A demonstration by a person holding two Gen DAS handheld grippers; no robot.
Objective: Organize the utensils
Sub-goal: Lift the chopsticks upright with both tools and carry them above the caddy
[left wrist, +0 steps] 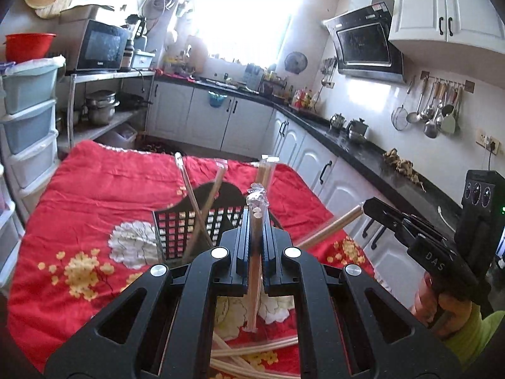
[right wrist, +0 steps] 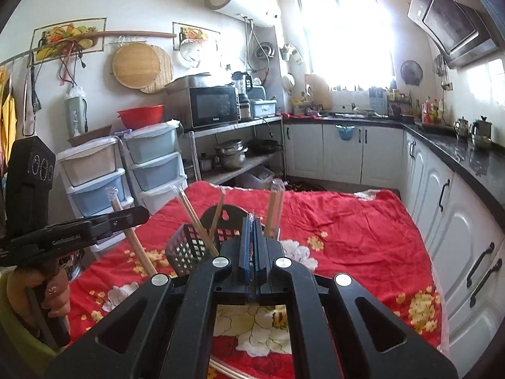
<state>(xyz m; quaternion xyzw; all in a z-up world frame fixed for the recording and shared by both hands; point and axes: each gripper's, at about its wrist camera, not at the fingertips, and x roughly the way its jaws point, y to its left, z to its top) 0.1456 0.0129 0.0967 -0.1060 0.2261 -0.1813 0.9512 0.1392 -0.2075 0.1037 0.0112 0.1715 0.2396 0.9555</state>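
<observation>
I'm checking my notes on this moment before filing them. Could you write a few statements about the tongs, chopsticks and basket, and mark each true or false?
1. The left tongs are shut on a wrapped chopstick pair. True.
2. The right tongs stand wide open and empty. False: they are shut, with clear wrapping pinched between them, and the left view shows a chopstick pair in their grip.
3. The basket is black and already holds chopsticks standing in it. True.
4. The basket stands on a bare wooden table. False: it stands on a red flowered cloth.
5. More wrapped chopsticks lie on the cloth below the left tongs. True.
</observation>
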